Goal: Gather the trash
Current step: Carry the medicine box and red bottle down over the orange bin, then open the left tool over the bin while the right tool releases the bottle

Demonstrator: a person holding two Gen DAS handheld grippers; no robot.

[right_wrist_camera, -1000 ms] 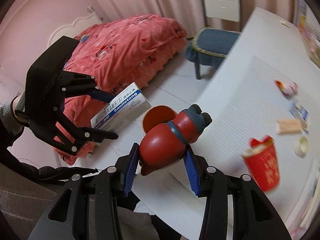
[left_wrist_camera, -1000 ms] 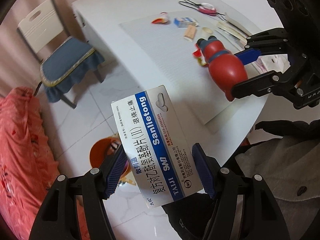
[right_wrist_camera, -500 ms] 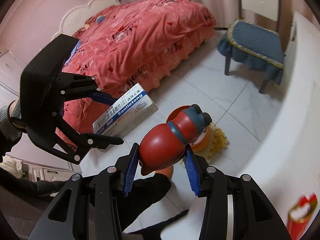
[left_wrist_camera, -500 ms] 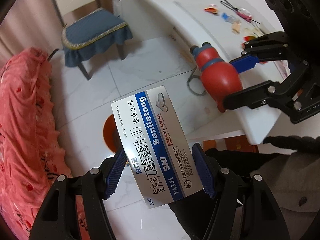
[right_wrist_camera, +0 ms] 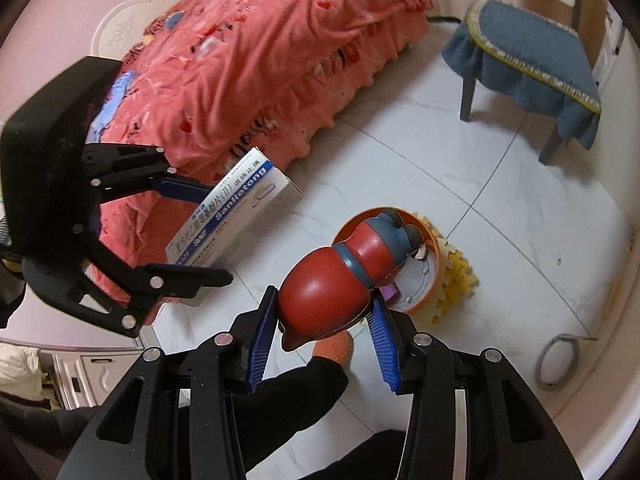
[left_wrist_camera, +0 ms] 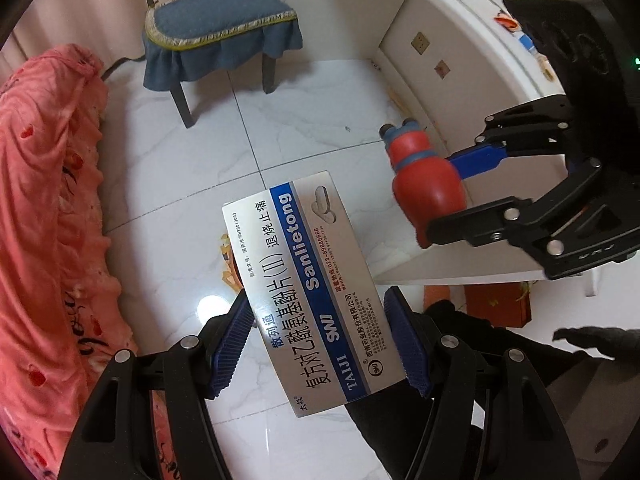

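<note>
Two ribbed-pad claws grip trash: left claw [left_wrist_camera: 318,340] a flat glossy carton [left_wrist_camera: 308,292], right claw [right_wrist_camera: 322,344] a smooth bulbous red bottle [right_wrist_camera: 340,284].

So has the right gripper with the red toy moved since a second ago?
Yes. The right gripper, shut on the red toy, has swung off the white table and down over the floor; the toy now hangs above the orange bin.

Blue-cushioned chair [left_wrist_camera: 220,28] nr pink bed [right_wrist_camera: 256,60], white desk [left_wrist_camera: 472,40].
</note>
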